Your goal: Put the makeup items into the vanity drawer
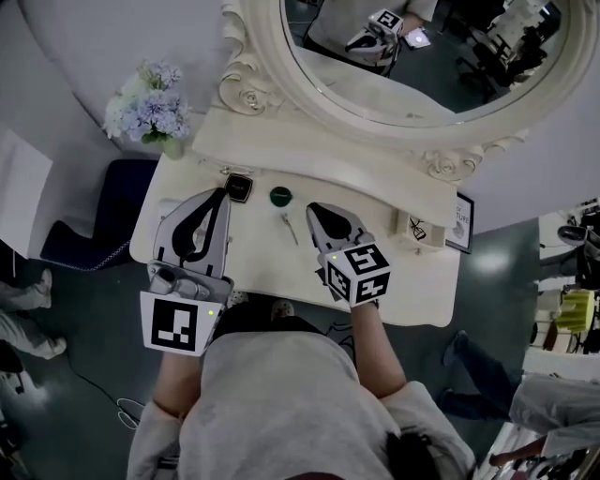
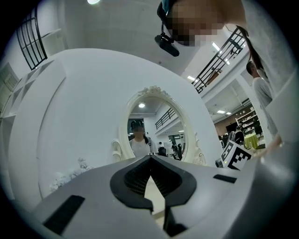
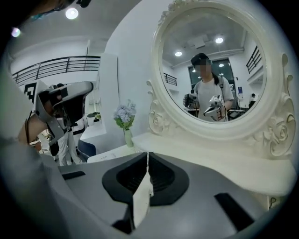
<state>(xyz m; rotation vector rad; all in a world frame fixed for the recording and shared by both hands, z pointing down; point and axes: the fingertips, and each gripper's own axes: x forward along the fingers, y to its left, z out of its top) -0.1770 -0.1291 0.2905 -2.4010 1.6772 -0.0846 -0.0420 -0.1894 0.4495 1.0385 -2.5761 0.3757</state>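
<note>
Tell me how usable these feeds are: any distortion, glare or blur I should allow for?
Head view: sharp, evenly lit, no glare on the table. Left gripper view: heavy fisheye, black corners, mirror small but clear. Right gripper view: same fisheye, ceiling lamp flares, close foreground soft.

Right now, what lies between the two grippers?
In the head view, a thin stick lies on the vanity top between left gripper and right gripper.

Flower vase [image 1: 172, 145] at tabletop's [image 1: 412, 281] left, compact [image 1: 239, 187] left of jar [image 1: 280, 196], mirror [image 1: 412, 56] behind, frame [image 1: 460, 223] far right
</note>
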